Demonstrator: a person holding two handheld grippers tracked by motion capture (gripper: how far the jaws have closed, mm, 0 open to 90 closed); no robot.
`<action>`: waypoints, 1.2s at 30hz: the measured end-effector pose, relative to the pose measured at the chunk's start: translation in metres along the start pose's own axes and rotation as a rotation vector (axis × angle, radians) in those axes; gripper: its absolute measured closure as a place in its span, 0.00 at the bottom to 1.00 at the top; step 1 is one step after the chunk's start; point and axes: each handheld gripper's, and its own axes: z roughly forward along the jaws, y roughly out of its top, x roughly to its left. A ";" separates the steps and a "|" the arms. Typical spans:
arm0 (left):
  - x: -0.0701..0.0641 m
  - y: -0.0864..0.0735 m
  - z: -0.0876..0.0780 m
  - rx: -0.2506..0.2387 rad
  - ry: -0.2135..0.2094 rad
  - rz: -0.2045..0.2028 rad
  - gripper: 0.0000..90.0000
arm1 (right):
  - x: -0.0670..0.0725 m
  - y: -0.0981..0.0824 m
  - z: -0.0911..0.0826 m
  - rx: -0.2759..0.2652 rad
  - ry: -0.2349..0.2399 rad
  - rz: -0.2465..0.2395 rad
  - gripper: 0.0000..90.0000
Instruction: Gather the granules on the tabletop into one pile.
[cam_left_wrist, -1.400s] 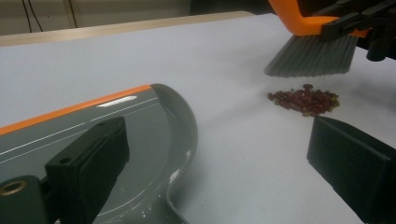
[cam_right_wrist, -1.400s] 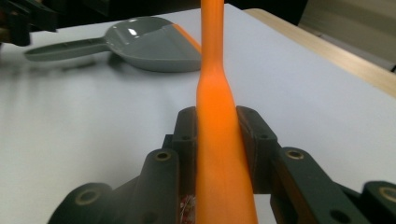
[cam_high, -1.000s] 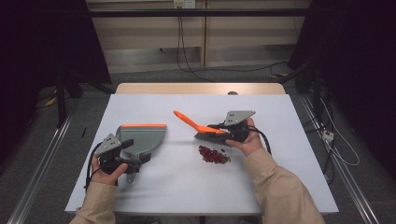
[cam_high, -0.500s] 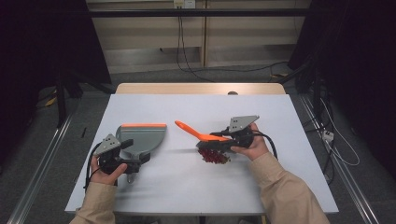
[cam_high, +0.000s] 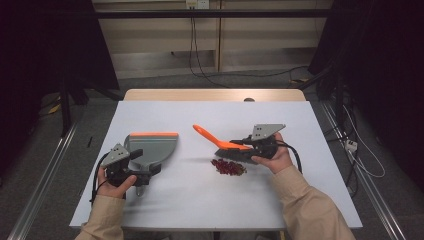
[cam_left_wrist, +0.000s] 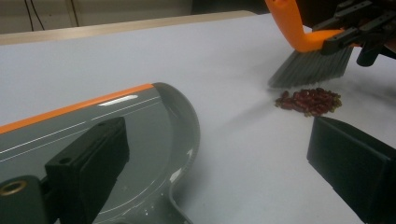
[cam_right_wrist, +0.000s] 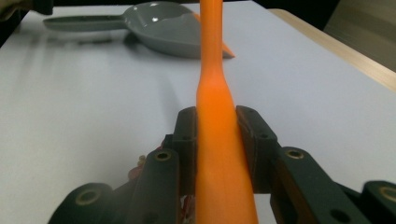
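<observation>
Clamping brush (cam_high: 220, 142) handle in my right gripper (cam_high: 246, 145), bristles beside red bits (cam_high: 228, 167) | left gripper (cam_left_wrist: 219, 172) jaws apart, dustpan (cam_high: 151, 148) handle hidden under it | table (cam_high: 300, 200)

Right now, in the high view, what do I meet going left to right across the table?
Left tool → grey dustpan → red bits pile → right tool, shut on the orange brush.

Premises are presenting as a laboratory recording bay. Black curtains (cam_high: 45, 60) are hanging on both sides of the bench (cam_high: 300, 200), cables (cam_high: 200, 60) are trailing over grey carpet beyond it, and metal floor rails (cam_high: 45, 170) are running alongside.
</observation>
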 end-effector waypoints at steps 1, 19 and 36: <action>0.000 0.000 0.000 0.000 0.000 -0.001 0.06 | -0.001 0.001 -0.002 -0.002 -0.024 0.006 0.79; -0.002 0.000 0.001 0.000 -0.003 0.000 0.06 | 0.000 -0.012 -0.017 0.014 -0.184 0.107 0.79; -0.002 0.000 0.003 0.006 -0.007 0.000 0.06 | -0.003 0.001 0.002 -0.087 -0.120 0.083 0.79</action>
